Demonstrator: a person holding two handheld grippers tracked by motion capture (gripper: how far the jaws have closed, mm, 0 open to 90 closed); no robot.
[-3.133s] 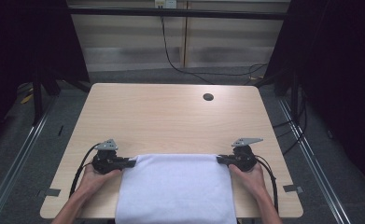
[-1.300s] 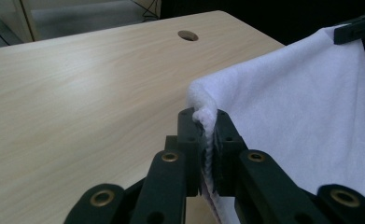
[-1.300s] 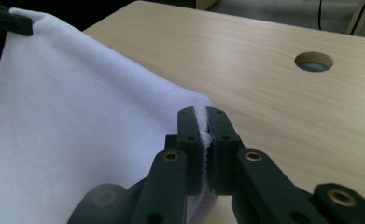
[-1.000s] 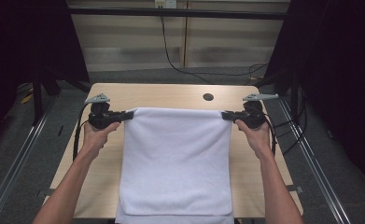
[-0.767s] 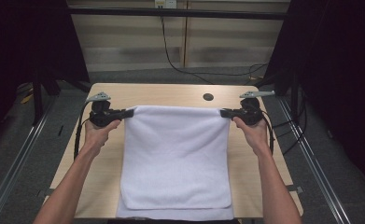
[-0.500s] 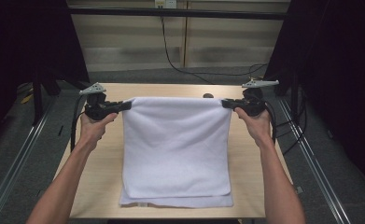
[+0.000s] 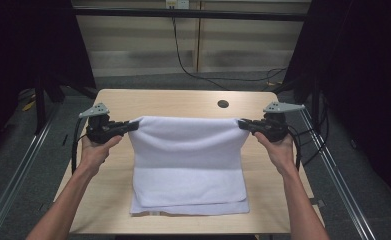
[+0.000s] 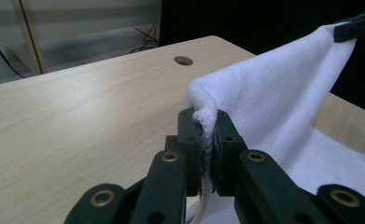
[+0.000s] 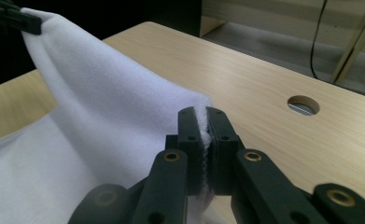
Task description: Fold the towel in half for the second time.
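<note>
The towel [image 7: 189, 165] is white, soft and napped, a rectangular cloth of fleecy weave. Its far edge is lifted off the worktop [image 7: 178, 100] and stretched taut between the two grippers, running left to right across the worktop; the edge sags slightly at mid-span. From that edge the cloth slopes down toward the person, and its near part lies flat on the worktop in two stacked layers, the lower layer projecting at the near edge. The left gripper [image 8: 203, 128] is clamped on the far left corner, with bunched fabric pinched between its black jaws. The right gripper [image 9: 204, 123] is clamped likewise on the far right corner. The worktop is light wood-grain laminate with rounded corners and a round cable hole [image 7: 223, 104] beyond the towel.
</note>
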